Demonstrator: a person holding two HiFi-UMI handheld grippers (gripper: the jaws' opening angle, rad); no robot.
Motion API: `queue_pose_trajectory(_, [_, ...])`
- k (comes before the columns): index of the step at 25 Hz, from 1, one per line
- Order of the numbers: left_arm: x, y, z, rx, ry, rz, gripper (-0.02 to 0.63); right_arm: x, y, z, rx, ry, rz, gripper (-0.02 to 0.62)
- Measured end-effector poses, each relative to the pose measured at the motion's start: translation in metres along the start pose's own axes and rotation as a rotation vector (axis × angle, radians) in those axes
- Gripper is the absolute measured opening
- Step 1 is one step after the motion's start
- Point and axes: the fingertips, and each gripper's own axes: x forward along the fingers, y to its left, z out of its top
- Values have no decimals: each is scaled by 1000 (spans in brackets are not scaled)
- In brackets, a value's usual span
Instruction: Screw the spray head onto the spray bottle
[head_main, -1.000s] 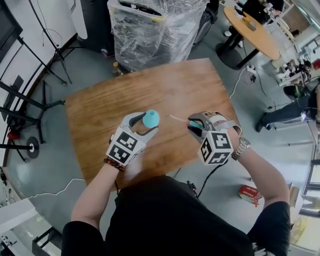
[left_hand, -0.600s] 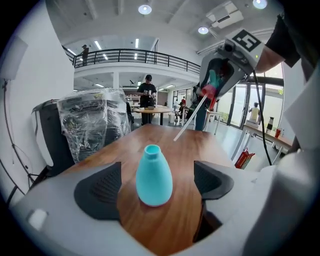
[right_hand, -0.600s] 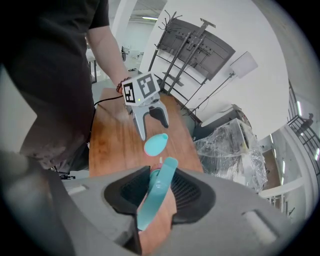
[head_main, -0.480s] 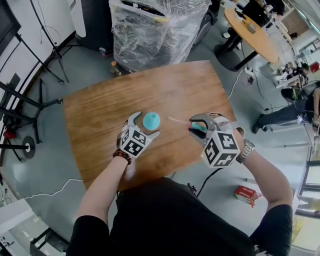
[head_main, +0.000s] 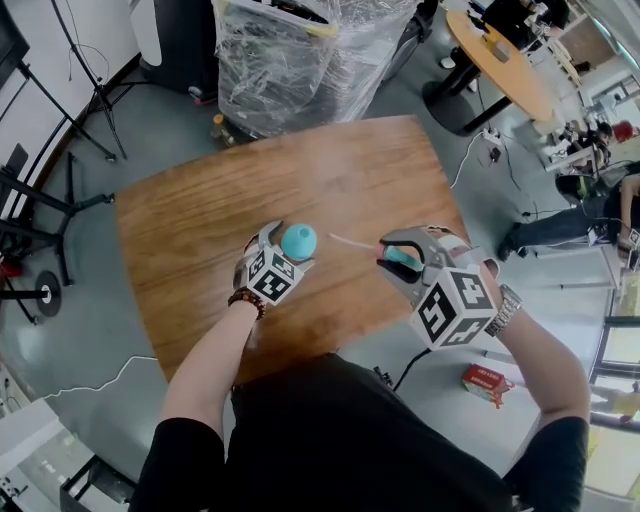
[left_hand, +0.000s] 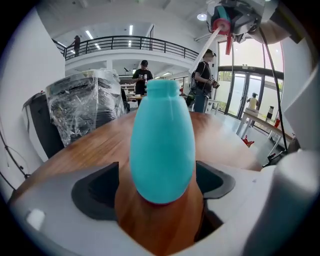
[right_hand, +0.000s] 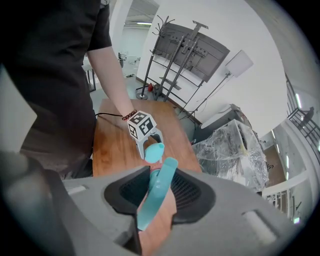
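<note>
1. Teal spray bottle (head_main: 299, 240) stands upright on the wooden table (head_main: 190, 215), near the middle. Its neck is open, with no head on it.
2. Left gripper (head_main: 287, 247): low at the tabletop, with the bottle between its jaws. The jaws have just been opening and are now spread wide. Left gripper view shows a gap on both sides of the bottle, so the pads are off it.
3. Right gripper (head_main: 400, 262): jaws pinch the spray head (head_main: 398, 257). Right gripper view shows the teal trigger clamped between the dark pads.
4. The spray head is up in the air, to the right of the bottle and apart from it. Left gripper view puts it high at upper right, with its pink collar showing.
5. Thin dip tube (head_main: 350, 243) runs from the head and slants down toward the bottle neck. Its tip is close to the neck but outside it.
6. Wrists: a bead bracelet (head_main: 244, 299) on the left, a metal watch (head_main: 505, 310) on the right.
7. Background: a plastic-wrapped bundle (head_main: 300, 50) beyond the table's far edge, a round table (head_main: 505, 60) at upper right, and a red box (head_main: 487, 383) on the floor at right.
</note>
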Motion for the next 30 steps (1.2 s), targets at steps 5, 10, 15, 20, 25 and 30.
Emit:
queue_pose_trajectory(5, [13,-3,-5,8,20,-18,495,-4,-3,9,9,-15,14,120])
queue_pose_trajectory(10, [16,-6,-9,16,47,-46,439,-4,-5,13,-2,-33,17,120])
queue_pose_trajectory(15, [4,-6,-7,73,100,-34,431,-2,-4,19,-14,-41,27,120])
queue_pose_trajectory(20, [-10,-1,-6,196,189,7,429,-1,-1,20,-34,-48,43,120])
queue_pose_trajectory(25, [-27,-4,-2,330,265,40,428,1,7,25,-69,-38,60,120])
queue_pose_trajectory(30, [-42,-18,11,425,300,30,428,9,20,25,-134,-37,85,120])
